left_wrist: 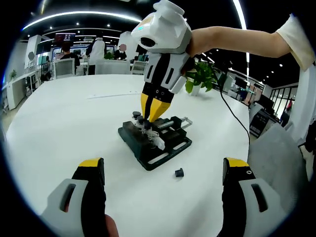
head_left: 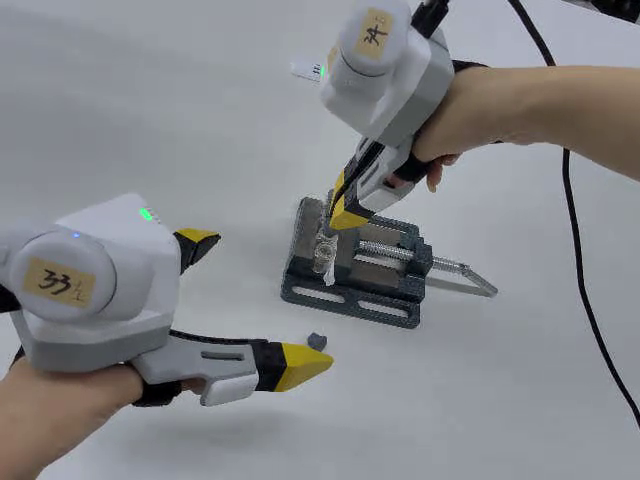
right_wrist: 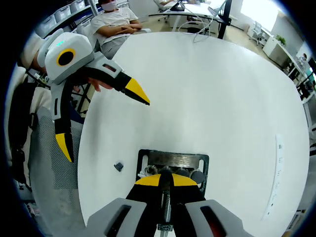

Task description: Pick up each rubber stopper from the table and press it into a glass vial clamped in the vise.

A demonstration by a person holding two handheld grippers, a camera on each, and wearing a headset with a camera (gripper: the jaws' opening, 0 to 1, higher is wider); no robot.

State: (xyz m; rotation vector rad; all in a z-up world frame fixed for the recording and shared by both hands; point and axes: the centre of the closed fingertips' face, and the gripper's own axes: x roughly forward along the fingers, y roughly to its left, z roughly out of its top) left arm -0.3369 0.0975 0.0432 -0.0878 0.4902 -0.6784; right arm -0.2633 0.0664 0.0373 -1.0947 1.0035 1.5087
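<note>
A black vise (head_left: 352,290) stands mid-table and clamps a row of glass vials (head_left: 325,252). My right gripper (head_left: 343,212) points down over the vials, its yellow tips shut on a dark rubber stopper (right_wrist: 165,173) right above the vise (right_wrist: 173,160). One vial in the row carries a dark stopper (right_wrist: 196,175), another is clear (right_wrist: 146,172). A loose stopper (head_left: 317,341) lies on the table in front of the vise, also seen as a small dark stopper (left_wrist: 178,172). My left gripper (head_left: 252,300) hovers open near it, nothing between its tips.
The vise's screw handle (head_left: 462,270) sticks out to the right. A black cable (head_left: 575,250) runs down the right side of the white table (head_left: 150,110). A white strip (head_left: 305,70) lies behind the right gripper. People sit beyond the table's far edge.
</note>
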